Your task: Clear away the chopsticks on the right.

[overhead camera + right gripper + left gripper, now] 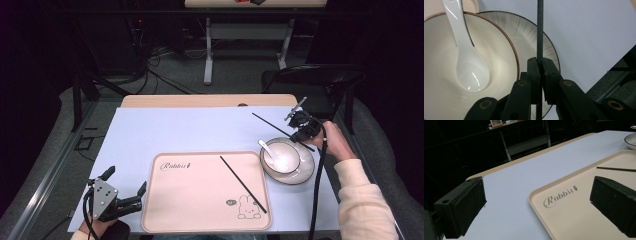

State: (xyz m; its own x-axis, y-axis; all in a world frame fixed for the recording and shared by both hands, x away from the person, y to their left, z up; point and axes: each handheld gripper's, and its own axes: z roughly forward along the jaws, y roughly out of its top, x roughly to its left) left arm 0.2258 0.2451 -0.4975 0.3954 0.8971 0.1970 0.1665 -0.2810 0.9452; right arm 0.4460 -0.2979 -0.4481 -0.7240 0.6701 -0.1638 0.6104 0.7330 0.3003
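Note:
A beige tray (195, 220) printed with "Rabbit" and a bunny lies at the front middle of the table. One black chopstick (243, 184) rests diagonally on it, and its tip also shows as chopstick (616, 169). My right gripper (299, 134) is shut on a second black chopstick (540, 37), held above the far right rim of a plate (534, 37). On that plate (306, 172) stands a bowl (290, 152) with a white spoon (266, 149) in it. My left gripper (126, 181) hovers open at the tray's front left corner, its jaws wide apart over the tray (574, 215).
A pale blue mat (175, 130) covers the tabletop. A dark chair (320, 80) stands just past the table's far right corner. Another table's legs (207, 55) and floor cables lie further back. The right gripper's cable (317, 190) trails past the plate.

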